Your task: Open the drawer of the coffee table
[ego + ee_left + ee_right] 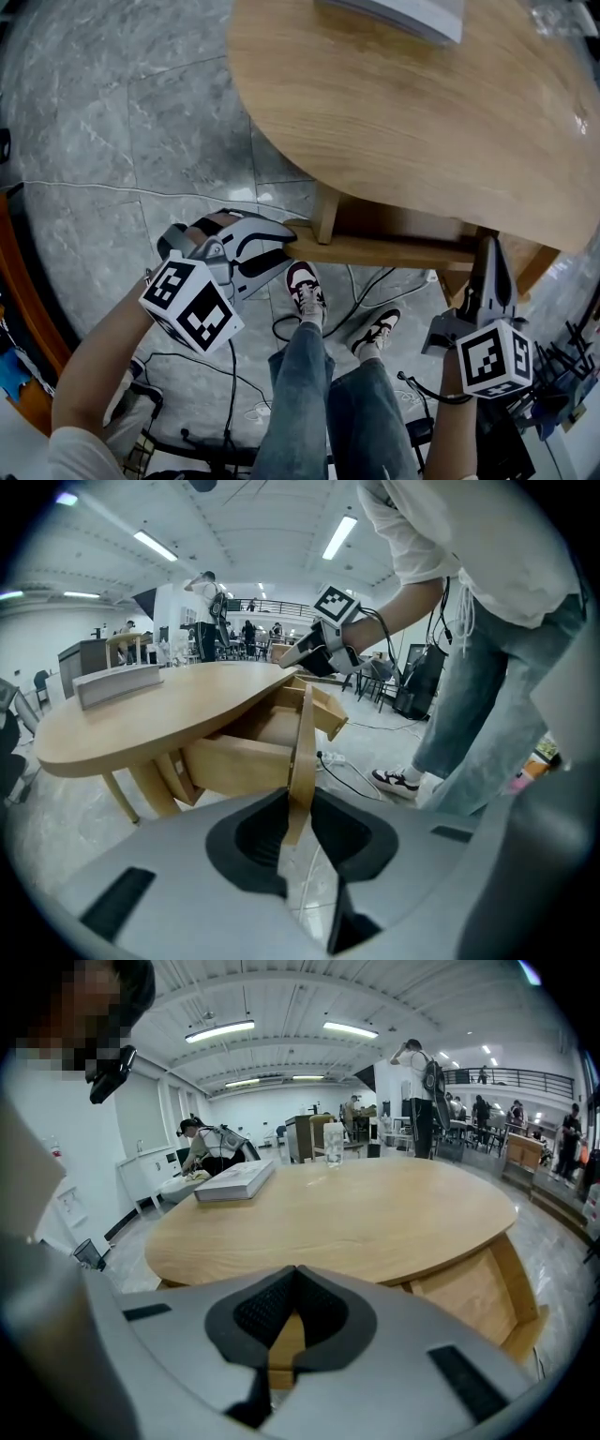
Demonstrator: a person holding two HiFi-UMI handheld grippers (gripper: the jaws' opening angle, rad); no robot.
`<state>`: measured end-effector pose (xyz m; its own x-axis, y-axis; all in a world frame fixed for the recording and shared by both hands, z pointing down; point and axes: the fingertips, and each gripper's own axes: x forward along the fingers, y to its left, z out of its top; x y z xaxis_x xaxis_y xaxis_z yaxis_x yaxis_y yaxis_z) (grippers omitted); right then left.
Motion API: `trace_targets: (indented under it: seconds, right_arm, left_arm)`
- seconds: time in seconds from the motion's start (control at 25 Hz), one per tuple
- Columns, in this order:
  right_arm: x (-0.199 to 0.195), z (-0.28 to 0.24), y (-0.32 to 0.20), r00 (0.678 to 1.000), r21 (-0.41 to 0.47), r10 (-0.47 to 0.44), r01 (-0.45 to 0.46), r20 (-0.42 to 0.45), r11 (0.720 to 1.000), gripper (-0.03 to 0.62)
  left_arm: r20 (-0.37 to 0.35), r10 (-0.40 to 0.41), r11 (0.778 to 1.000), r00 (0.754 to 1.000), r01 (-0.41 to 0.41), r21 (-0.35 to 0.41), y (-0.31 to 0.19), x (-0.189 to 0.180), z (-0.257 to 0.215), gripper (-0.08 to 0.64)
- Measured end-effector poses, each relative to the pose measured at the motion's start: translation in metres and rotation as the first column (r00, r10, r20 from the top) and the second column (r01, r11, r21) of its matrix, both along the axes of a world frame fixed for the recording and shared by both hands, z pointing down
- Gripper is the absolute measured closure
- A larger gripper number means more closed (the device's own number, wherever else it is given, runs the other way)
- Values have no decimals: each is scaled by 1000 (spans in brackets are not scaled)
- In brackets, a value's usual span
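Drawer (pixel 394 251) sits partly out under the coffee table (pixel 422 122) top, with the left gripper (pixel 286 247) clamped on the left end of its front panel (pixel 304 738). Right gripper (pixel 489 258) is pinched closed on nothing, tips by the drawer's right end. Risk: a 1-sided pull could skew and jam the drawer, or the thin panel could slip from the pads.

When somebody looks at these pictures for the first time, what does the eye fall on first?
The big oval wooden table fills the upper right of the head view, with its drawer pulled out below its edge. The left gripper is clamped on the drawer's front board at its left end; the right gripper, jaws together, sits at the other end.
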<state>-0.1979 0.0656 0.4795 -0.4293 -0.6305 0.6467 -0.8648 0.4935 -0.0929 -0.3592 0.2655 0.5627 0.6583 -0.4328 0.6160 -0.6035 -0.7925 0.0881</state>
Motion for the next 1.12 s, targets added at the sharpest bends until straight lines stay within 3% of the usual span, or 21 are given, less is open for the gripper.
trace_targets:
  seconds: [0.2,0.56,0.84,1.12]
  right_arm:
    - [11,1,3,999,-32,37,-37,14,999,594]
    - [29,-5,3,999,-14,36,-36,11,999,592]
    - [43,-7,2,999,-24,37,-37,-3,999,594]
    - [61,-6,0,998,-18,54,-54,-22,998,594]
  left_arm:
    - [14,15,1000,1000,-15,-14,6,4,-1,491]
    - [16,48,998,999,-47,-47,26,18,-2,490]
    - [11,14,999,1000,-13,-47,31,20,-6,491]
    - [29,32,998,999,-30,-56,42,25,0,491]
